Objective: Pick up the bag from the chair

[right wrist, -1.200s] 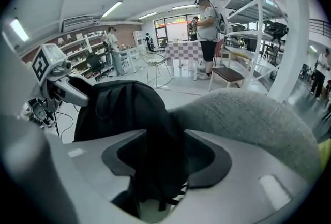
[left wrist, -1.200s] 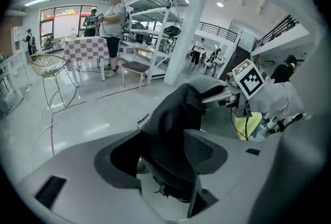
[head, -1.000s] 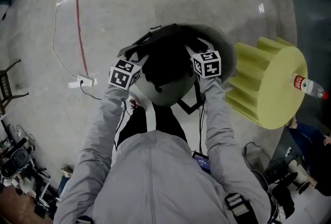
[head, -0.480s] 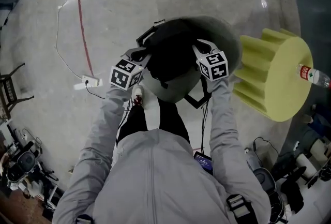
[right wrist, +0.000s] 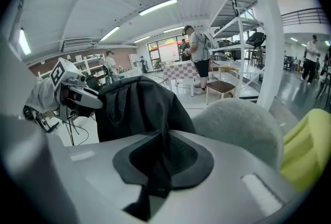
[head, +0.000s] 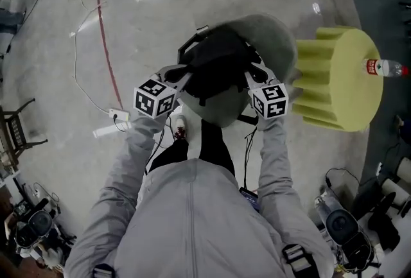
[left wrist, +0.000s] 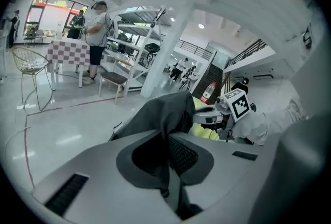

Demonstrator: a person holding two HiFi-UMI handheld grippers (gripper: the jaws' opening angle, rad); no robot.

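Observation:
A black bag (head: 215,68) hangs between my two grippers over the grey upholstered chair (head: 273,36). My left gripper (head: 185,72) grips the bag's left side, and my right gripper (head: 255,71) grips its right side. In the left gripper view the left gripper (left wrist: 166,153) is shut on dark fabric, and the bag (left wrist: 160,112) rises beyond it. In the right gripper view the right gripper (right wrist: 155,158) pinches a black strap of the bag (right wrist: 134,106), with the chair (right wrist: 238,119) just behind. Whether the bag's underside touches the seat is hidden.
A yellow-green fluted stool (head: 340,81) stands right of the chair with a water bottle (head: 383,68) on it. A power strip (head: 117,117) with white cable and a red floor line (head: 106,45) lie to the left. Gear (head: 343,228) sits at the lower right. A person (left wrist: 96,26) stands in the background.
Both grippers keep their hold on the bag. Their marker cubes have spread slightly apart and come lower in the view, while the chair and stool have shifted upward.

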